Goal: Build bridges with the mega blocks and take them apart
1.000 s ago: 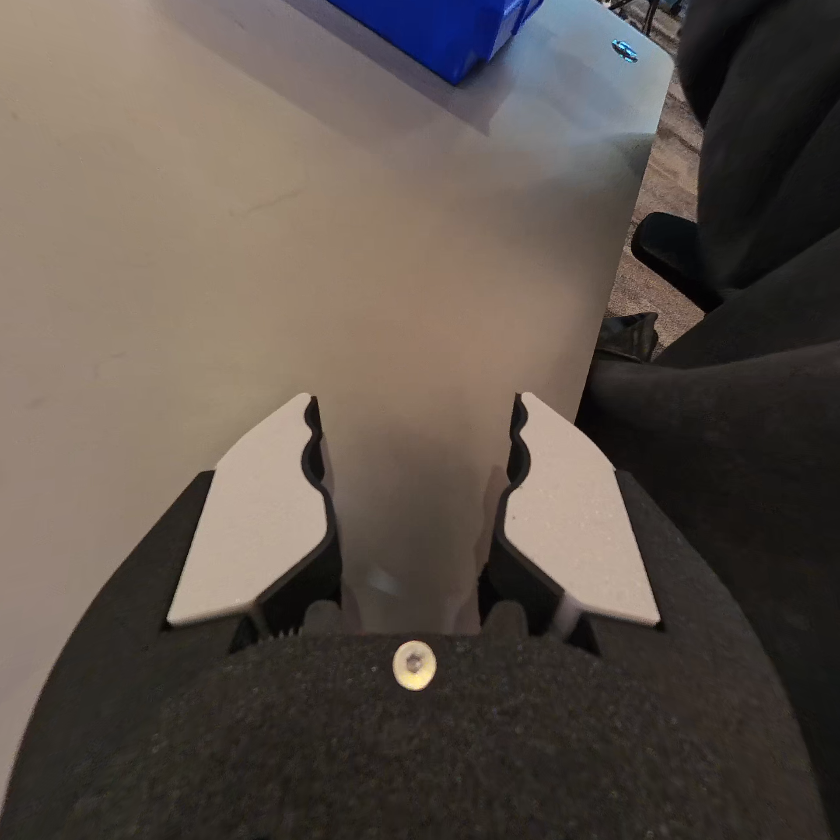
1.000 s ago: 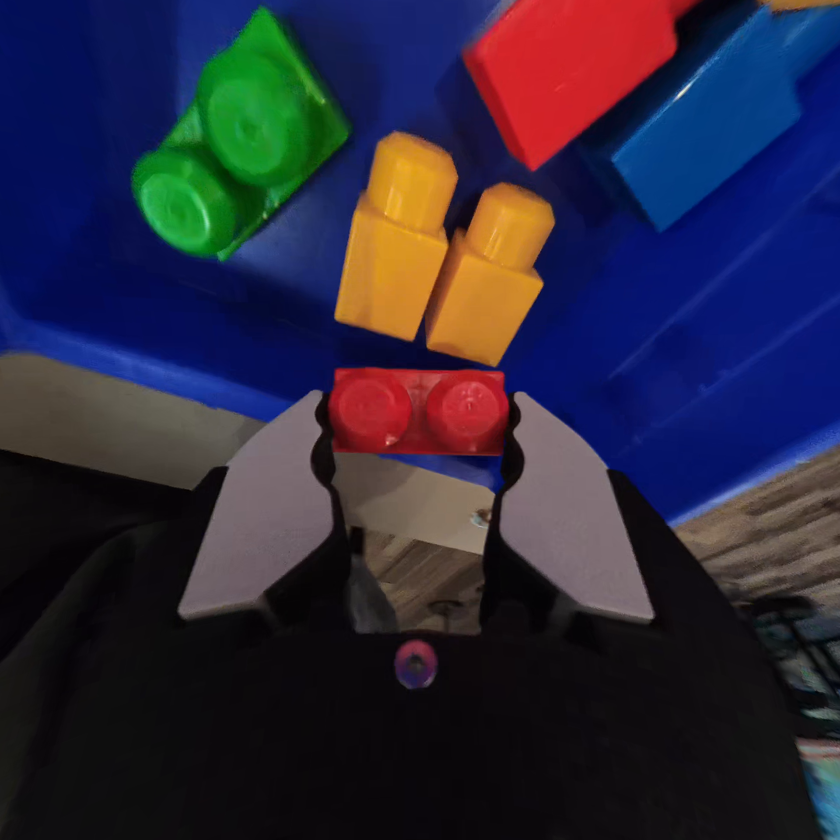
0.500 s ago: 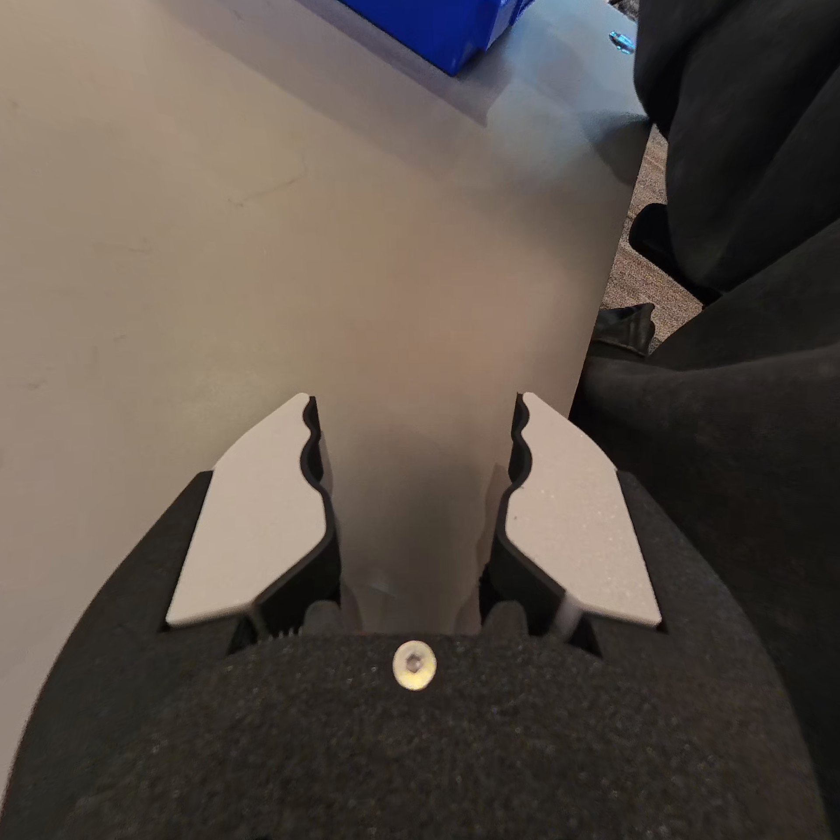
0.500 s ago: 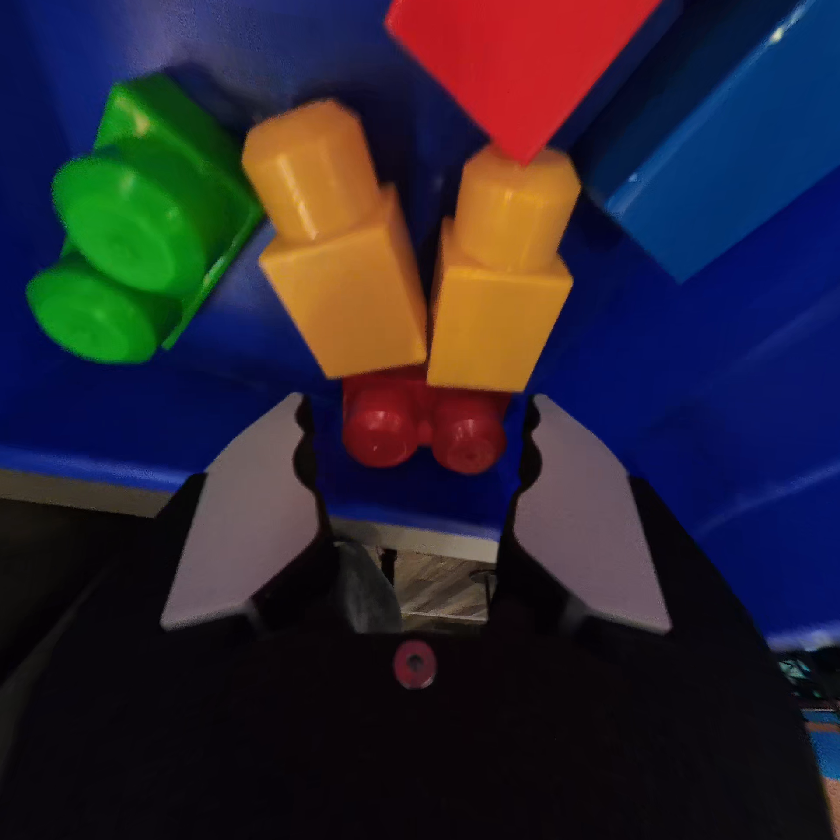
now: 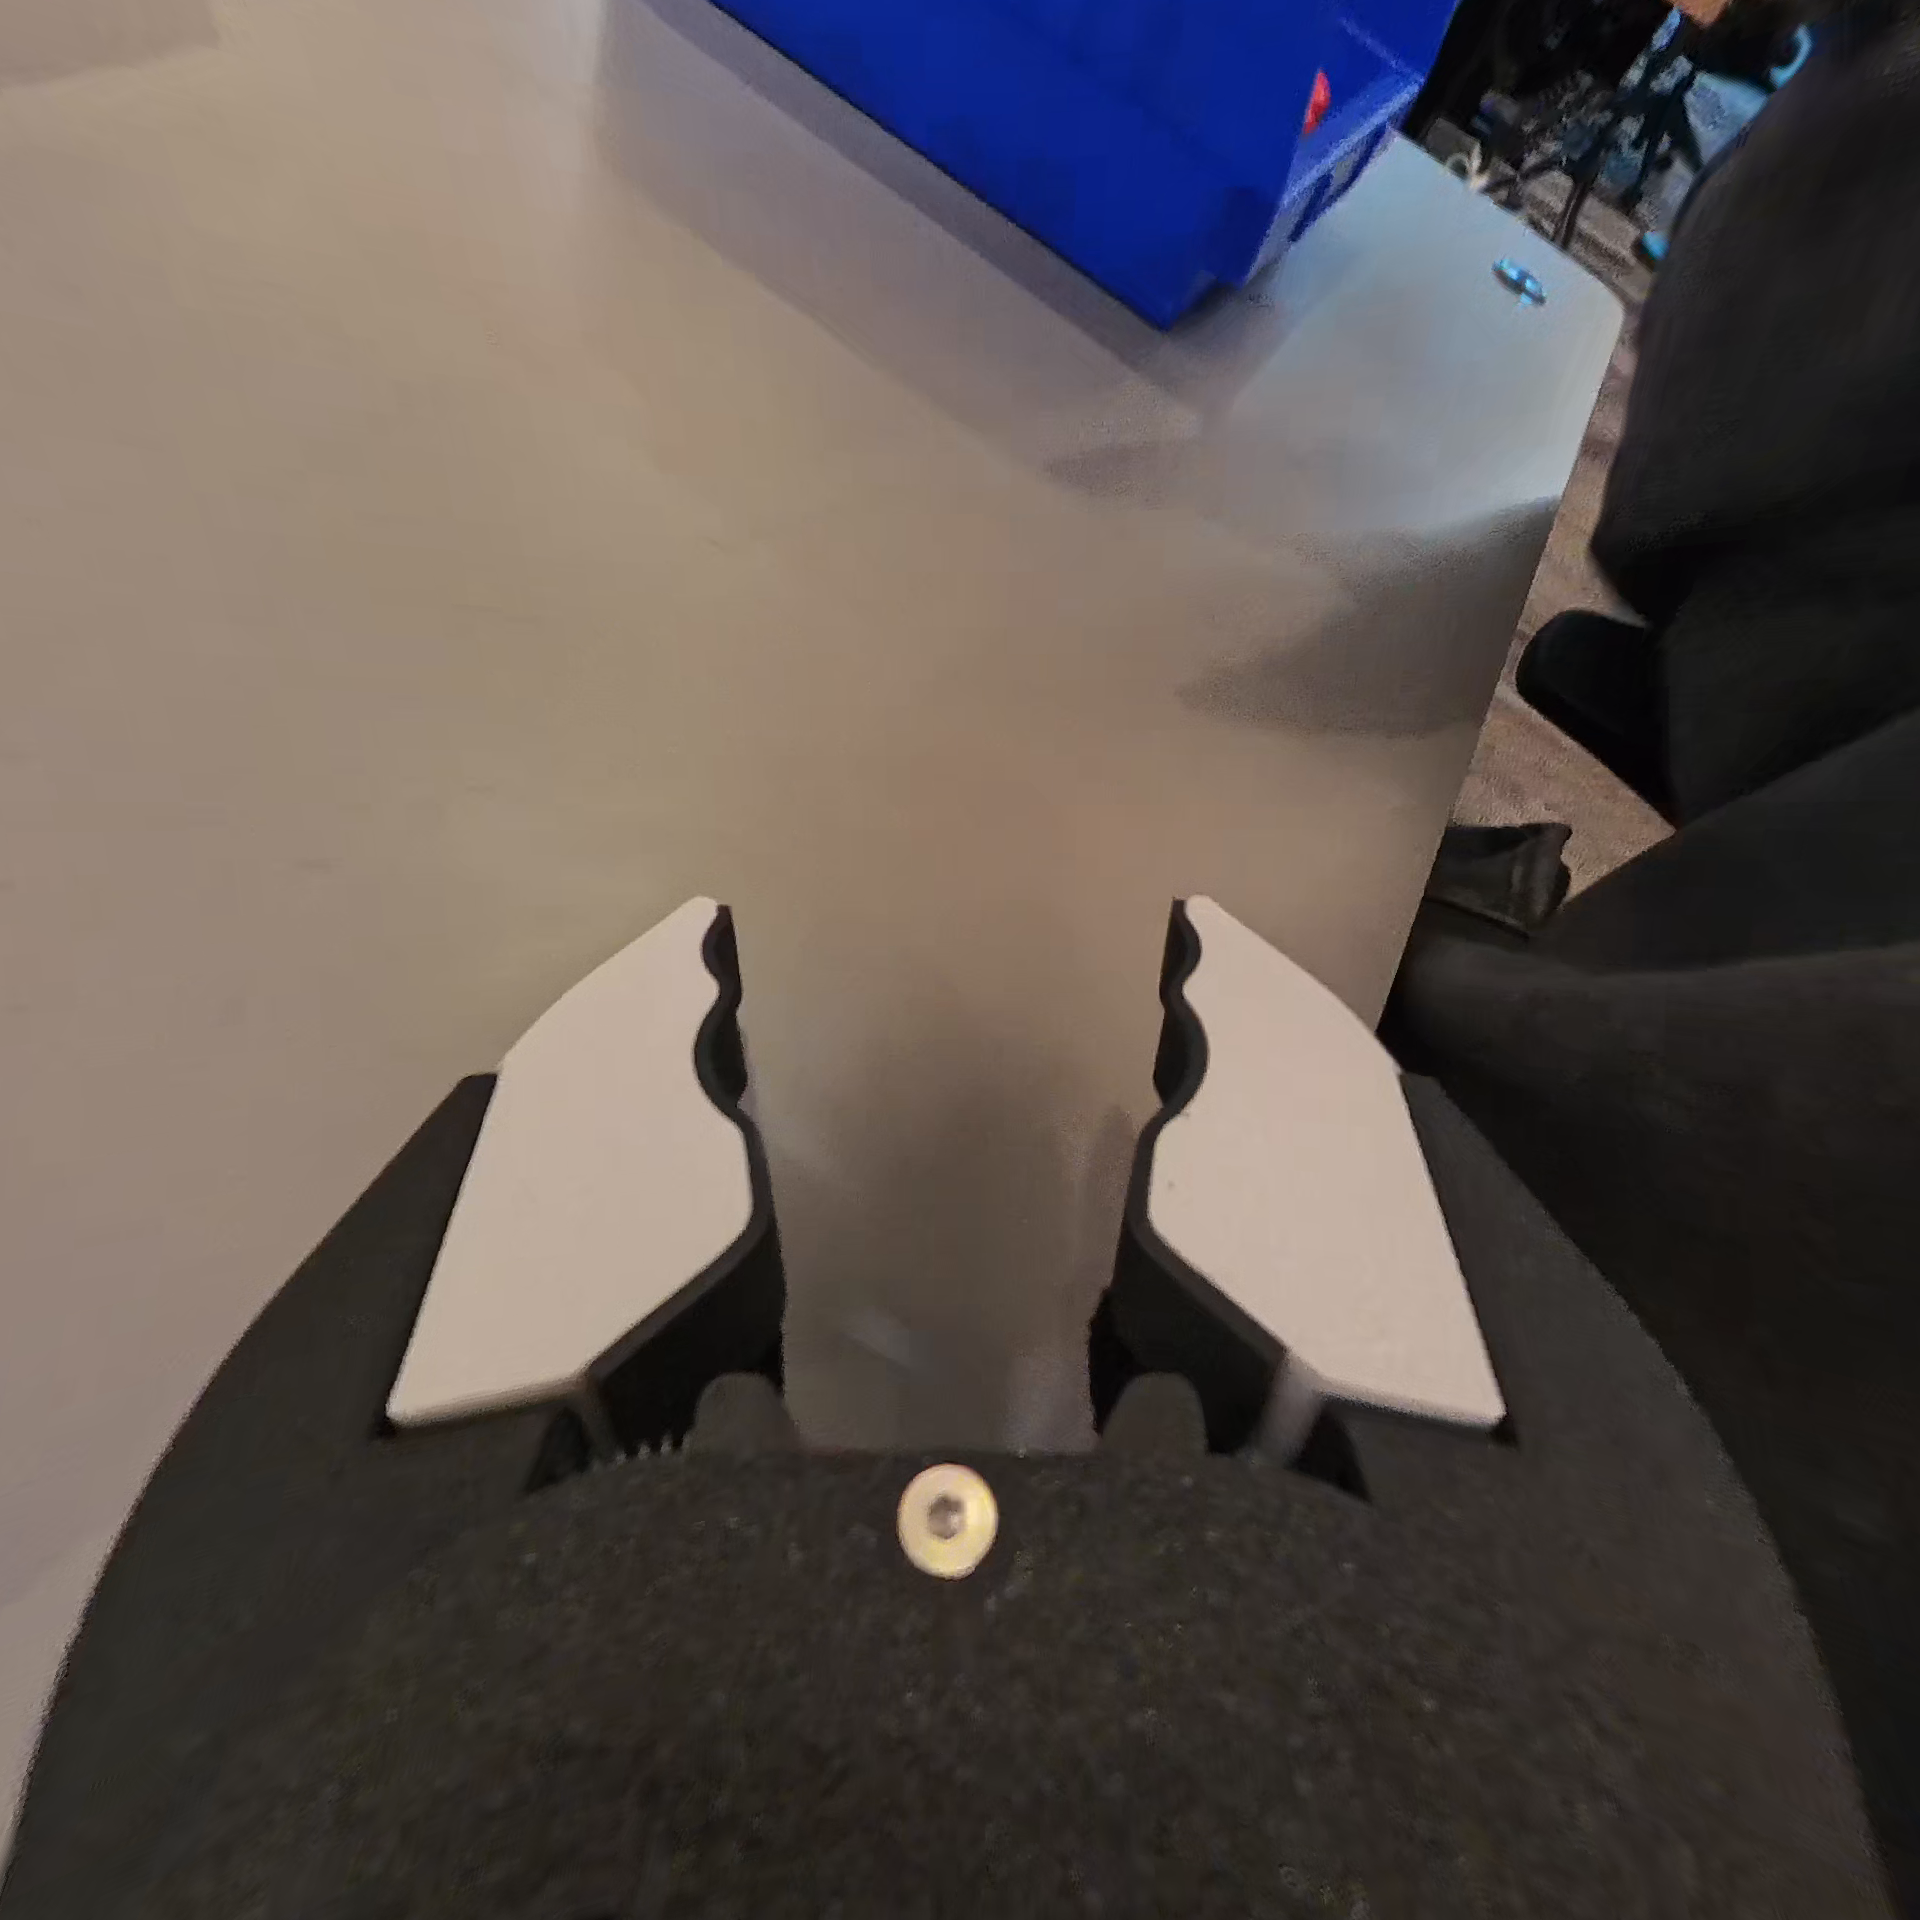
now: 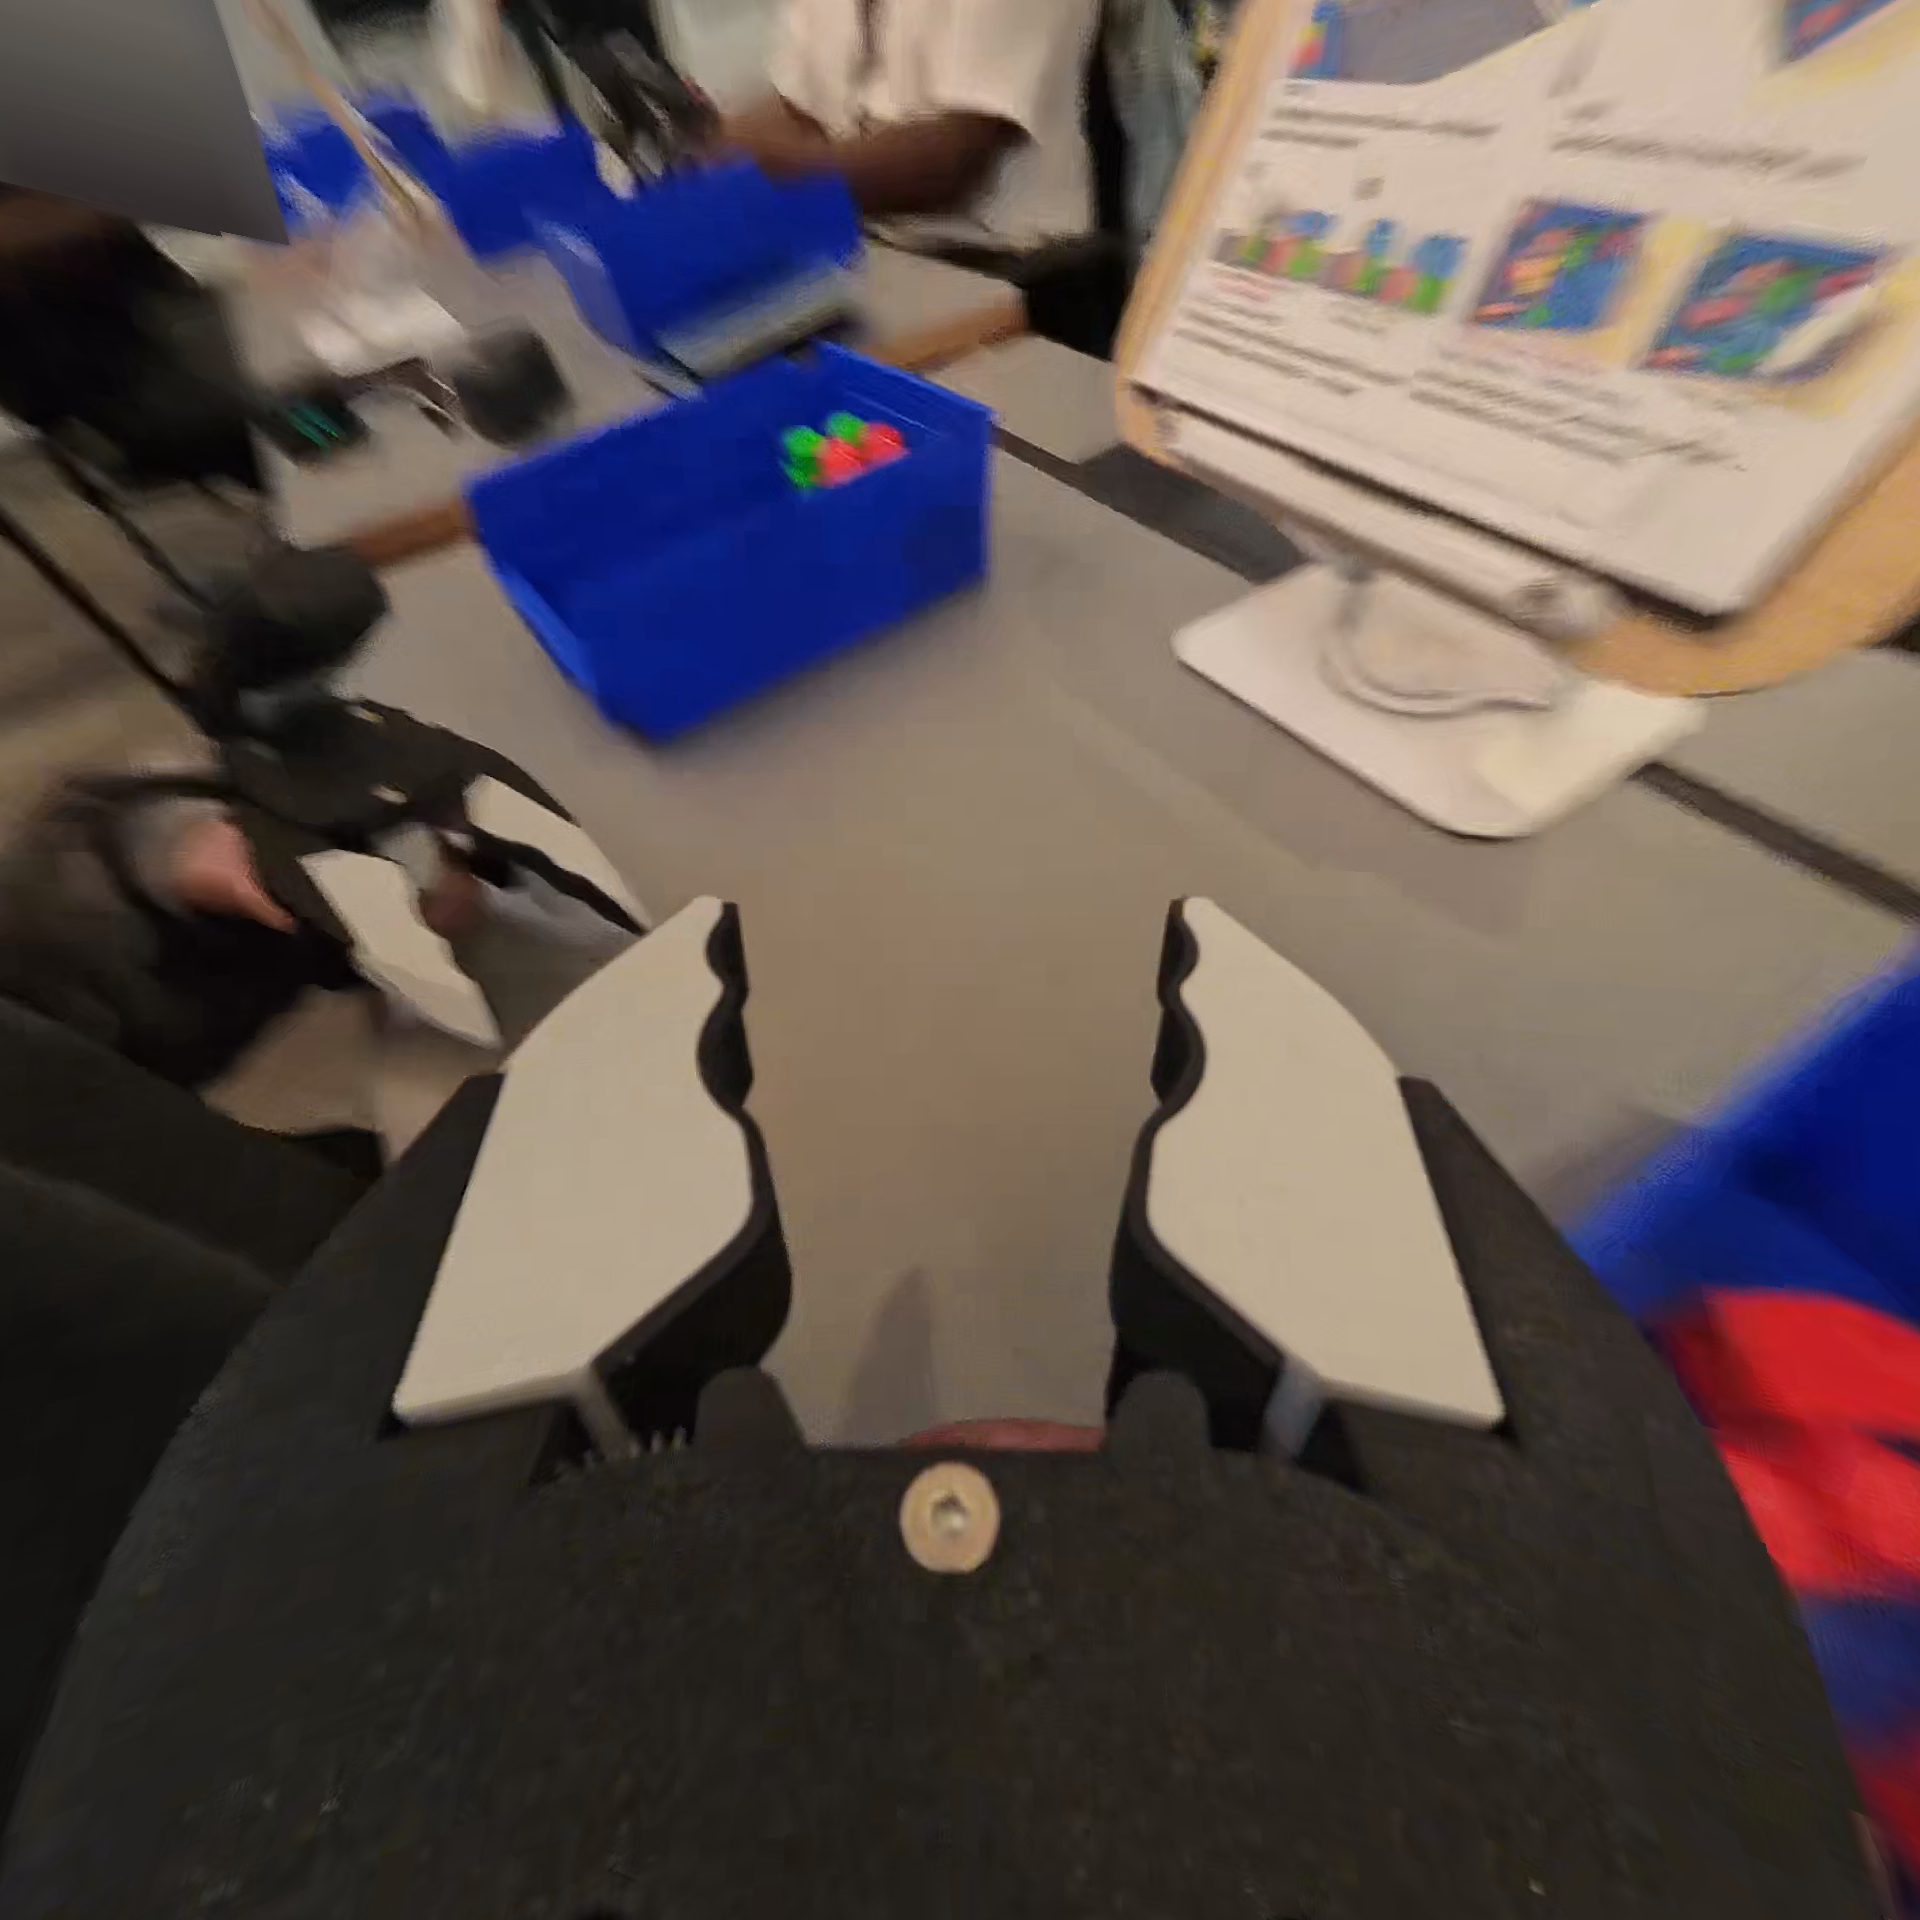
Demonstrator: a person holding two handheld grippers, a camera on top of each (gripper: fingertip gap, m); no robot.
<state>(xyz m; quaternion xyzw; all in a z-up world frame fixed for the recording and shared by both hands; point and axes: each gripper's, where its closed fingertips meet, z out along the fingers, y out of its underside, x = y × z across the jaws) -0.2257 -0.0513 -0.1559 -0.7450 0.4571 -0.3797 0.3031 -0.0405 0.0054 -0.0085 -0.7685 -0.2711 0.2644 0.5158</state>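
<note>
Mega blocks, green and red, are sitting heaped in the far corner of a blue bin out ahead of me on the grey surface, well apart from both tools. My right tool is hanging over bare surface with its jaws spread wide and nothing between them. At my right edge a second blue bin is crowding in close, with a blurred red block showing inside it. My left tool is also gaping wide and empty above the surface, and I am seeing it again from the right wrist camera, low at the left, with fingers wrapped around its handle. In the left wrist view a blue bin is standing at the far end, a sliver of red peeking through a notch in its rim. I am looking at a printed sheet with coloured pictures on a tilted board on a white stand at the far right; its lines of writing are smeared by motion and I cannot read them. The surface's edge is running down the right side of the left wrist view, with dark clothing just past it. Between my right tool and the far bin the surface is lying open. More blue bins are sitting on another table behind.
</note>
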